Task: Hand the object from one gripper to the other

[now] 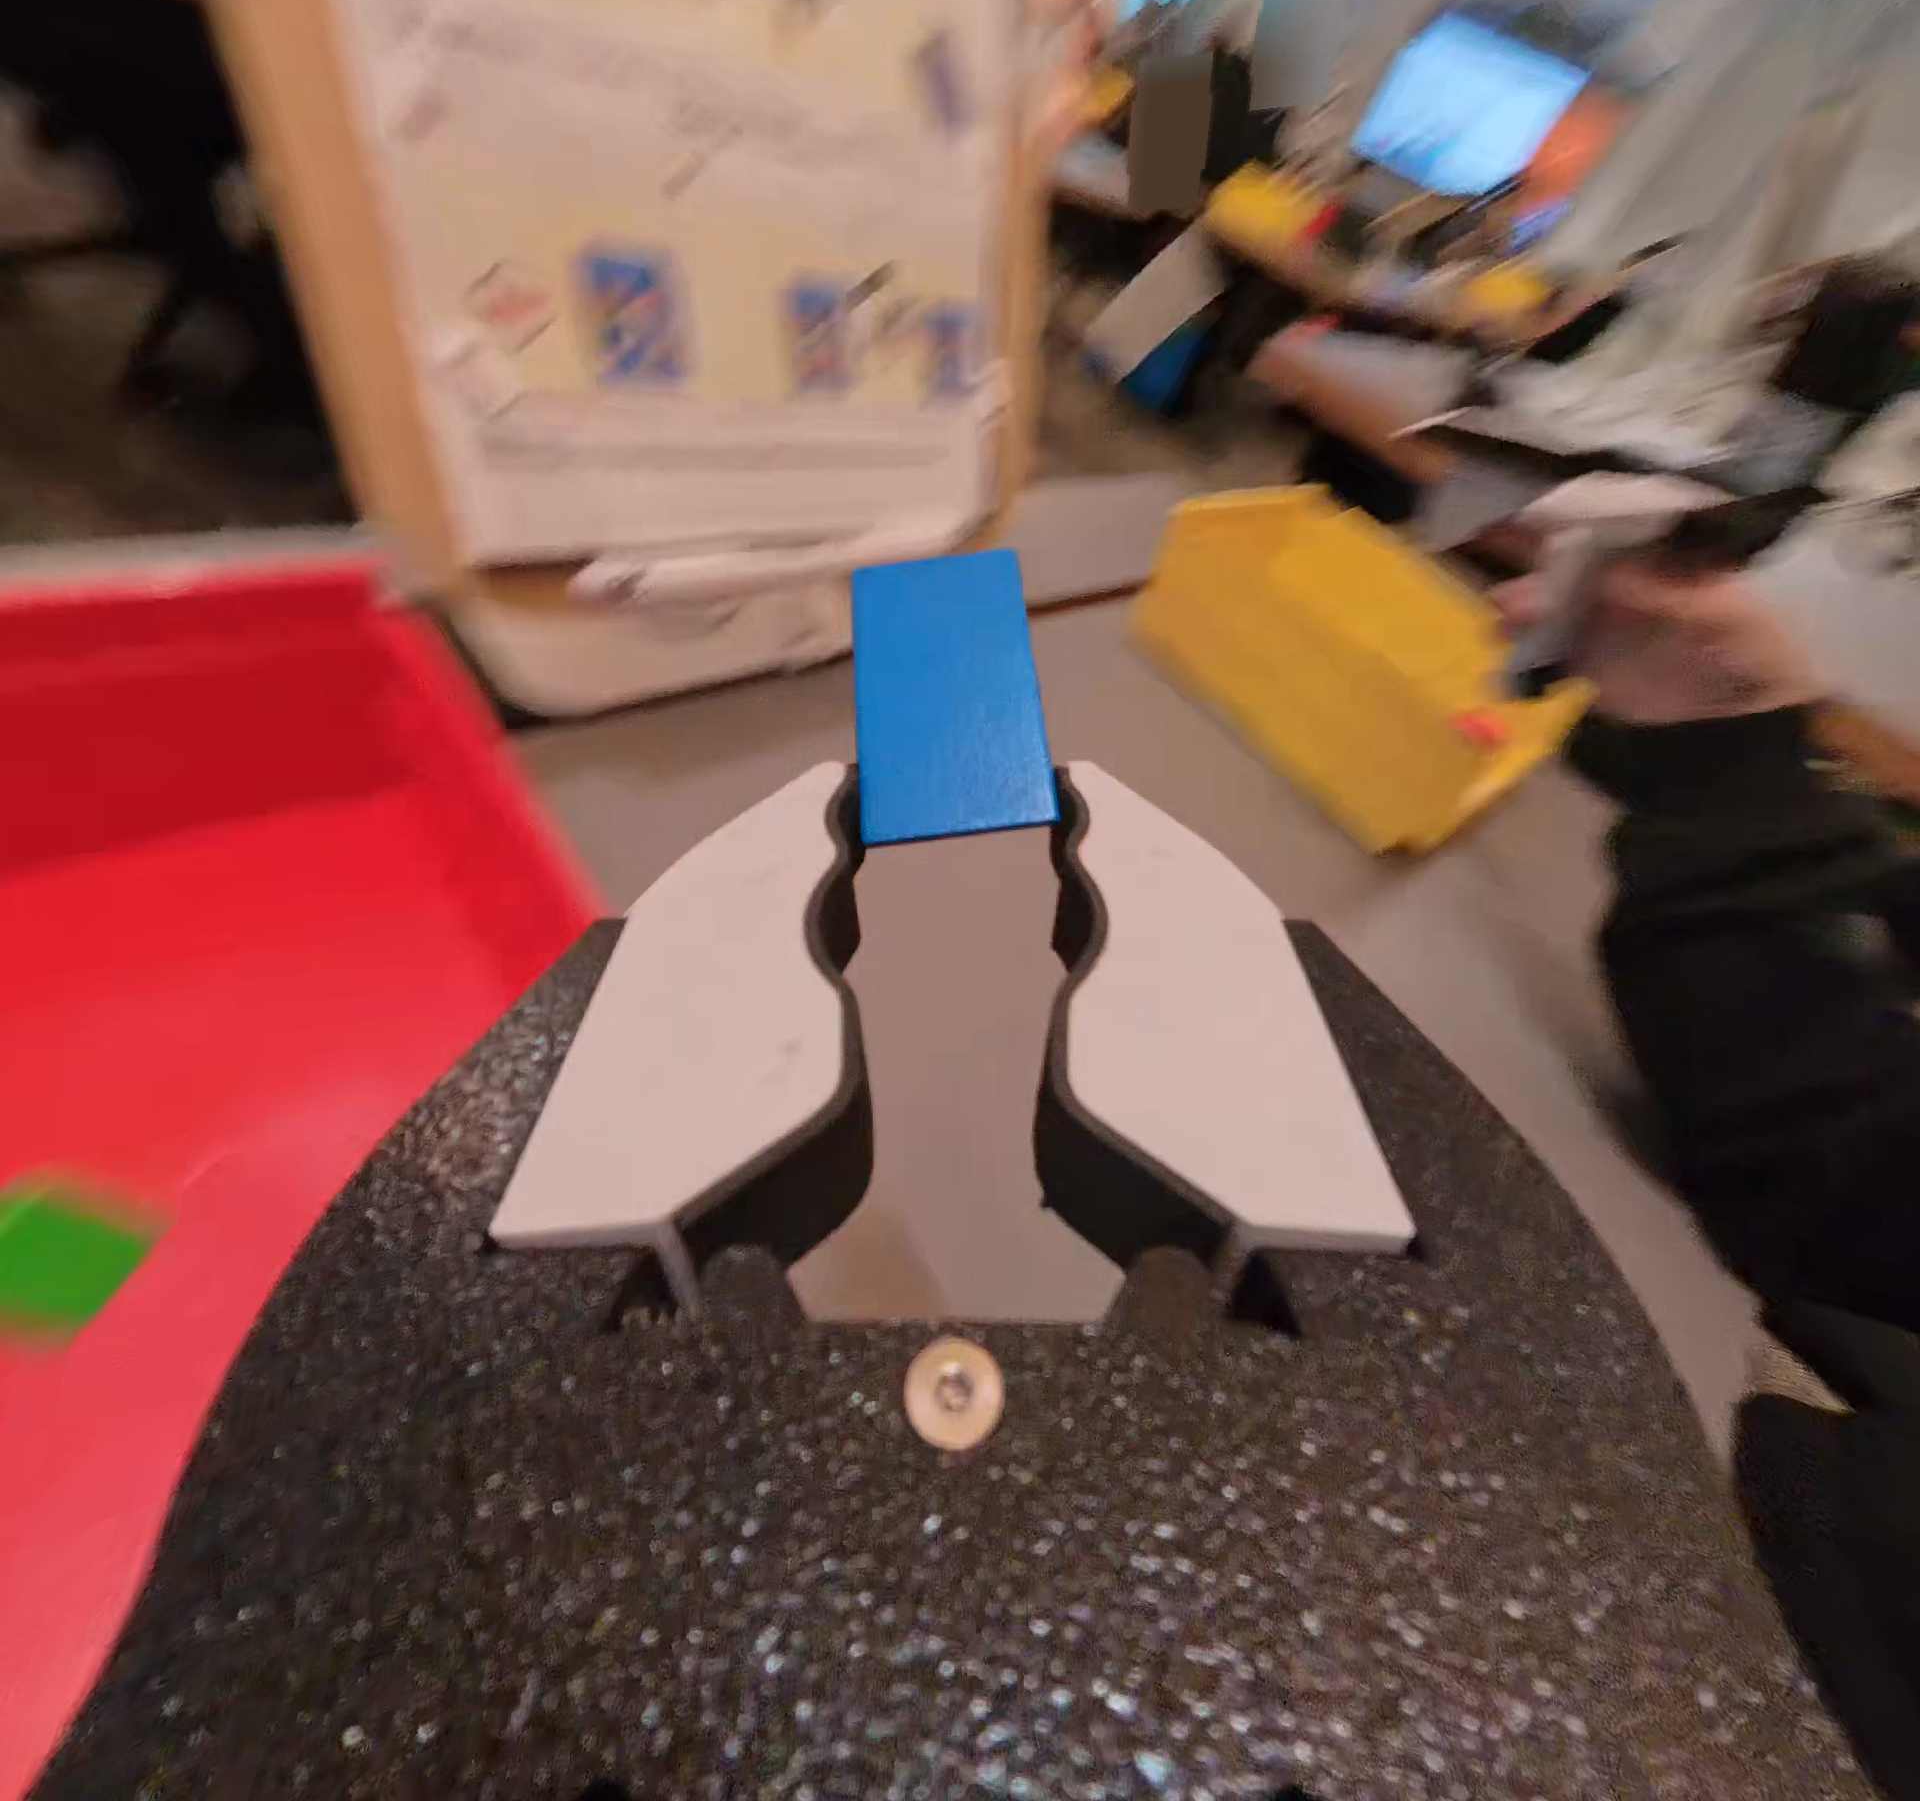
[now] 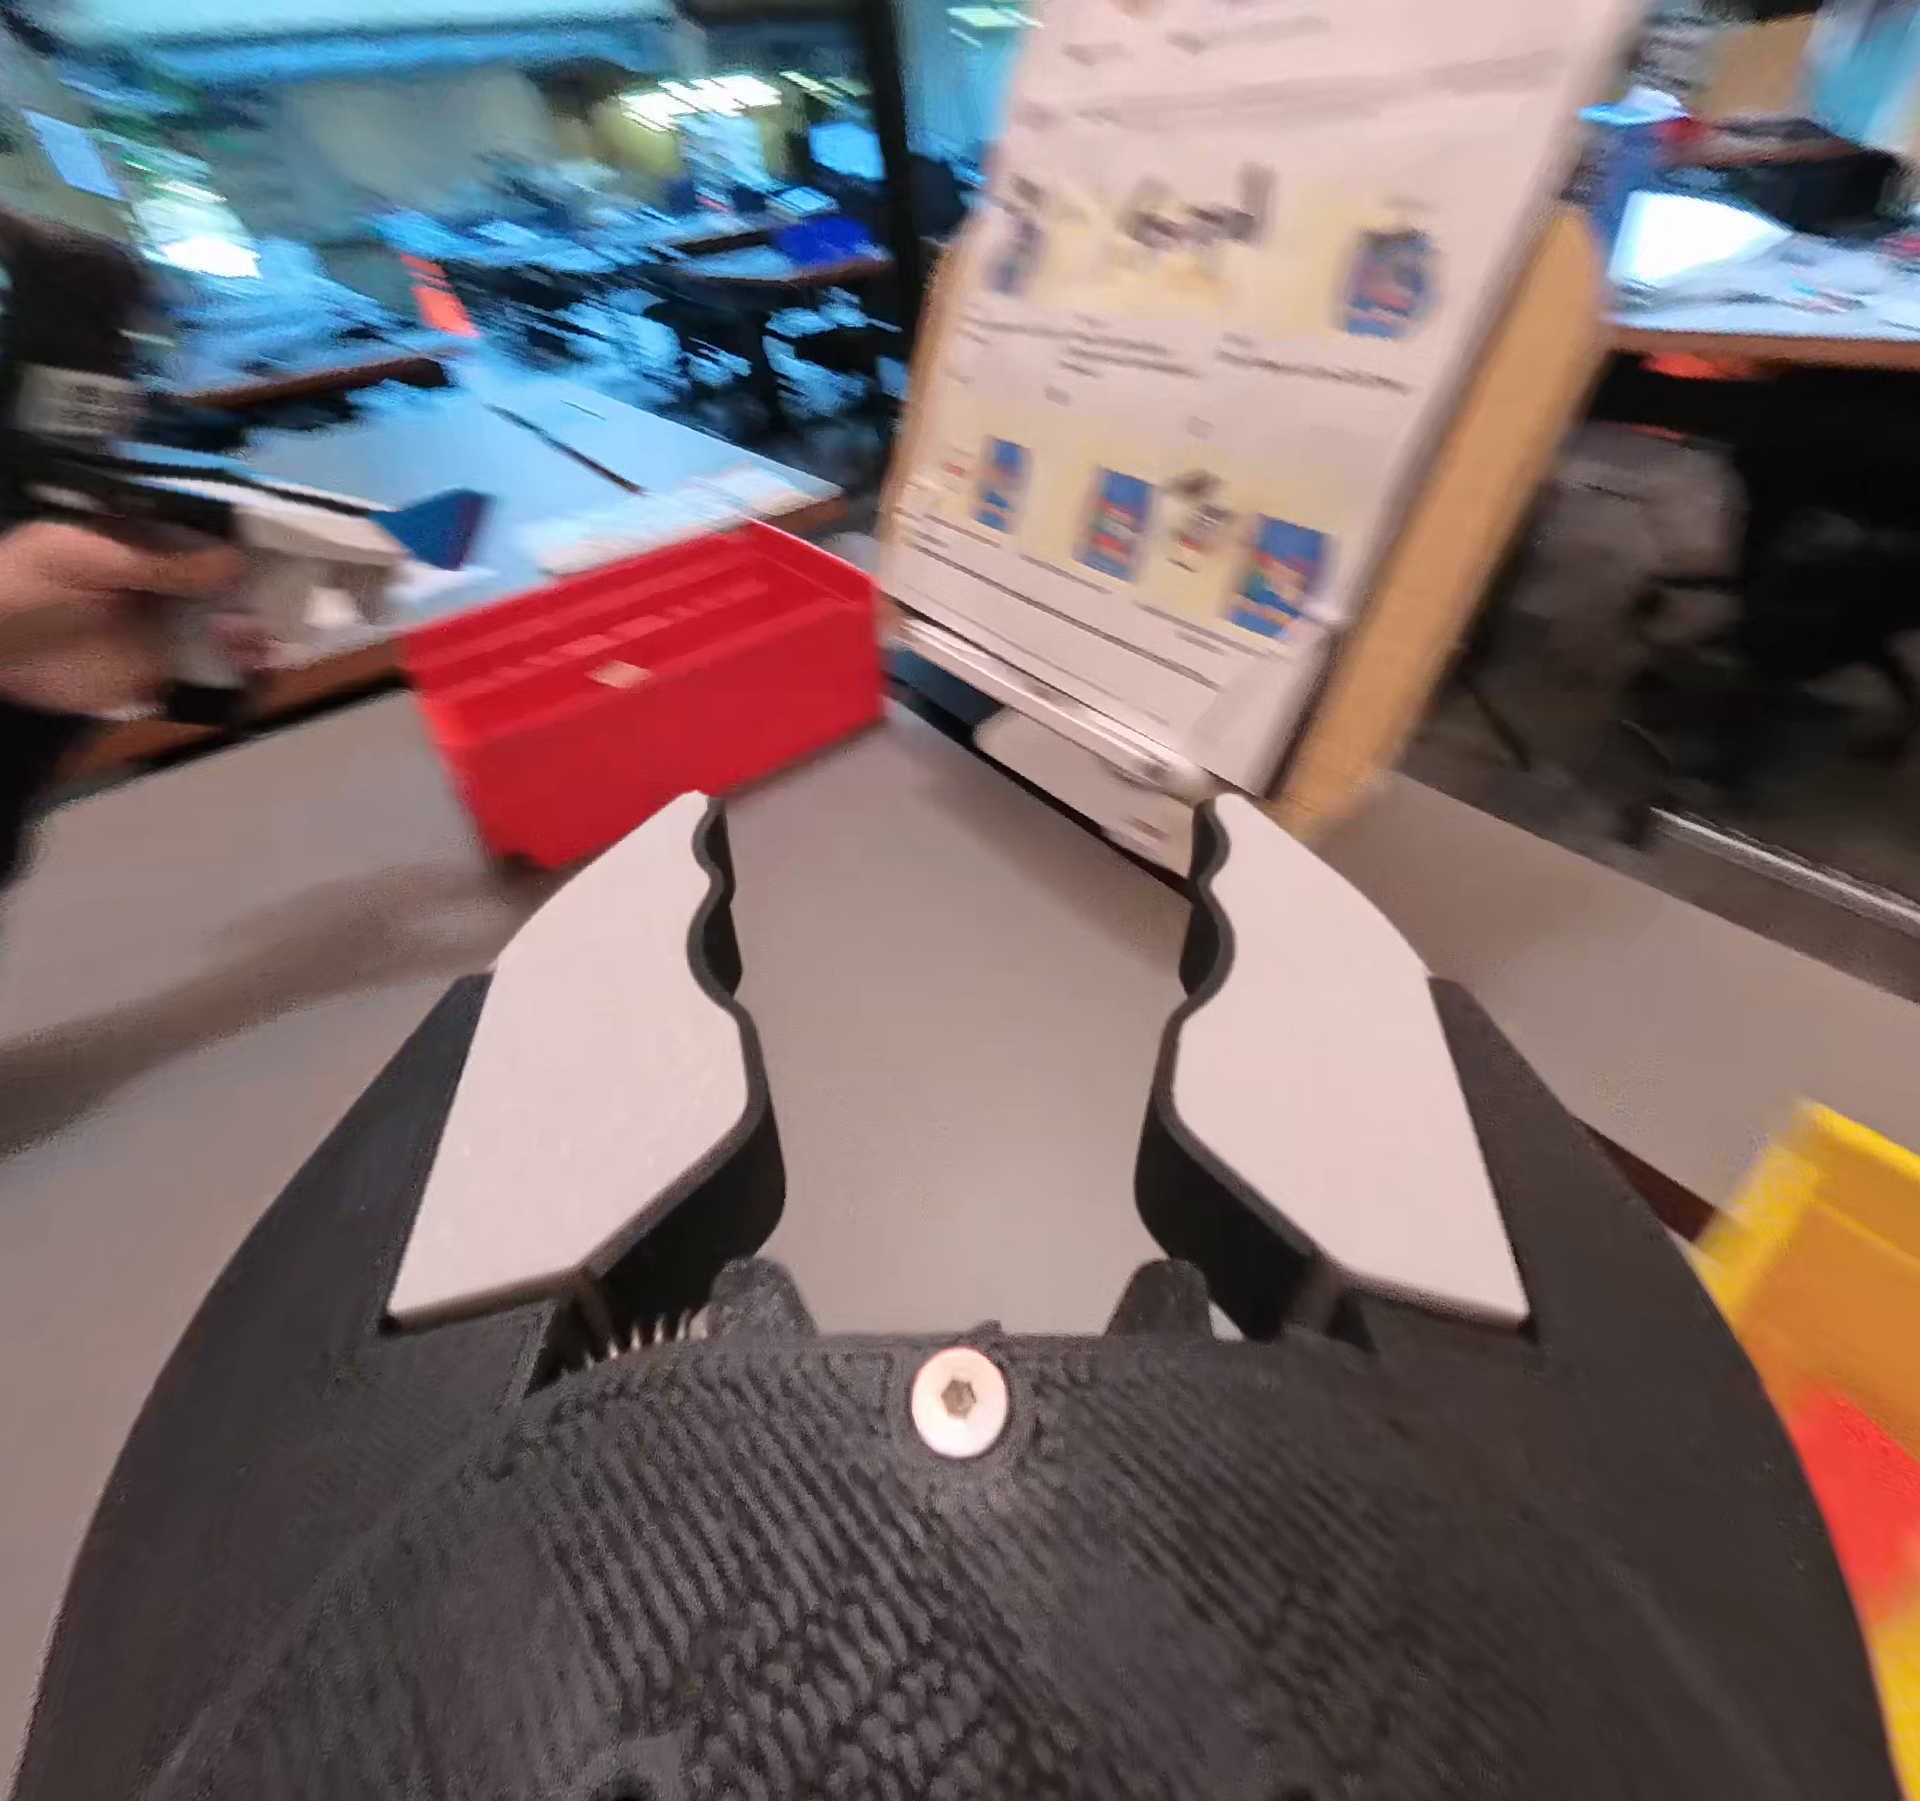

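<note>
A blue block [image 1: 951, 702] is pinched at its near end between the tips of the left gripper [image 1: 958, 795], projecting forward beyond them. The right gripper [image 2: 956, 816] is spread and bare; only its view shows, blurrily, what may be that block far left [image 2: 442, 525]

Red bin [image 1: 156, 920] edge-cropped; poster [image 2: 1195, 349] blurred.

A smooth grey tabletop [image 2: 935, 1024] fills the foreground. Behind it stands a tall white poster board with a light wooden edge [image 2: 1226, 349]. Beyond lie blurred rows of grey desks [image 2: 540, 432] with glowing computer monitors [image 1: 1465, 104] under bright ceiling lights [image 2: 696, 99].
</note>
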